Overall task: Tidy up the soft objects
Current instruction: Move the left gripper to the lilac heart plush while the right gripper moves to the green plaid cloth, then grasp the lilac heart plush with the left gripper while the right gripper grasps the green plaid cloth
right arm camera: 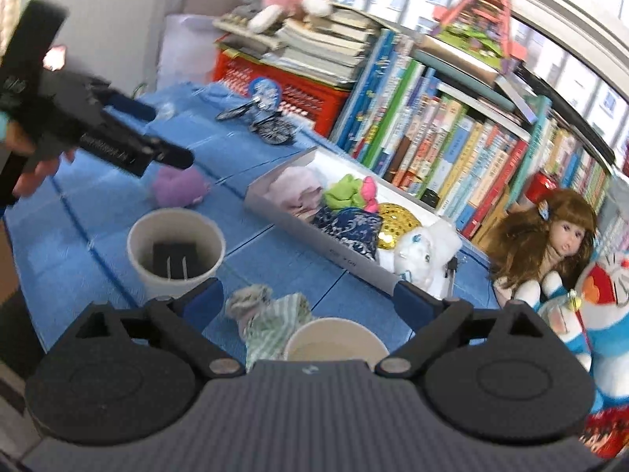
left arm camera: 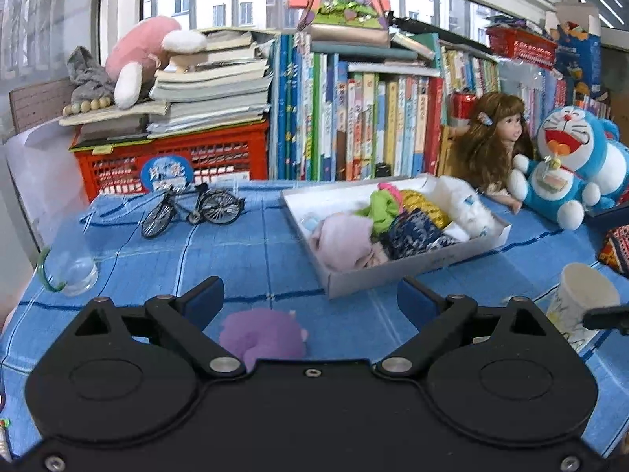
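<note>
Purple plush (left arm camera: pixel 261 334) on blue cloth (left arm camera: pixel 251 251), sitting between spread-wide, empty left gripper (left arm camera: pixel 310 299) pads — closer to the left pad. Tray (left arm camera: pixel 393 271) off at 1 o'clock. Right gripper (right arm camera: pixel 310 301) also gaping, empty — striped rag (right arm camera: pixel 271 314) dead ahead.

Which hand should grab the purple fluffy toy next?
Left. The purple toy lies right between the open left gripper fingers. The right gripper faces the striped cloth instead.
</note>
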Action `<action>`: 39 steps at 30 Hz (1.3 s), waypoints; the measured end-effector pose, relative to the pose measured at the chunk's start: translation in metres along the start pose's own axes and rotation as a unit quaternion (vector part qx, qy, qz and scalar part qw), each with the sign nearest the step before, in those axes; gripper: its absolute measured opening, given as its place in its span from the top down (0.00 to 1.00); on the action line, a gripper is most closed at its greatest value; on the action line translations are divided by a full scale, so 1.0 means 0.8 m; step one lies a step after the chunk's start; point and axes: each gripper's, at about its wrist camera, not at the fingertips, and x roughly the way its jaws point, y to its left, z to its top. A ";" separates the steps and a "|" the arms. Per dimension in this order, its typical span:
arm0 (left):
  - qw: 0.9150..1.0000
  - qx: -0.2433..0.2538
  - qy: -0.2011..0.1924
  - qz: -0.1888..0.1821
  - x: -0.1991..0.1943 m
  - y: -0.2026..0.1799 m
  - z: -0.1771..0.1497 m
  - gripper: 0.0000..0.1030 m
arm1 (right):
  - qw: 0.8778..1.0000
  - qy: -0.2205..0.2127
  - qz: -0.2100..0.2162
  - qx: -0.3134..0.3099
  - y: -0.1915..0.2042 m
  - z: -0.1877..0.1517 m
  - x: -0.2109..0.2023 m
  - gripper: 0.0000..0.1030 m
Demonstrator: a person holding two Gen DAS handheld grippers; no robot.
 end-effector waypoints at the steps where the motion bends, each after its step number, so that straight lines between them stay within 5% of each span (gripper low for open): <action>1: 1.000 -0.003 0.005 0.002 0.003 0.003 -0.003 0.08 | 1.000 0.002 0.002 -0.012 0.004 -0.001 0.000 0.04; 11: 0.997 -0.051 0.059 0.015 0.044 0.034 -0.028 0.08 | 0.991 0.031 0.035 -0.127 0.042 -0.005 0.017 0.04; 21: 0.994 -0.067 0.086 0.028 0.084 0.045 -0.045 0.10 | 0.967 0.076 0.048 -0.237 0.082 -0.007 0.050 0.04; 39: 0.992 -0.076 0.104 0.008 0.118 0.046 -0.057 0.25 | 0.945 0.146 0.061 -0.287 0.096 -0.006 0.118 0.06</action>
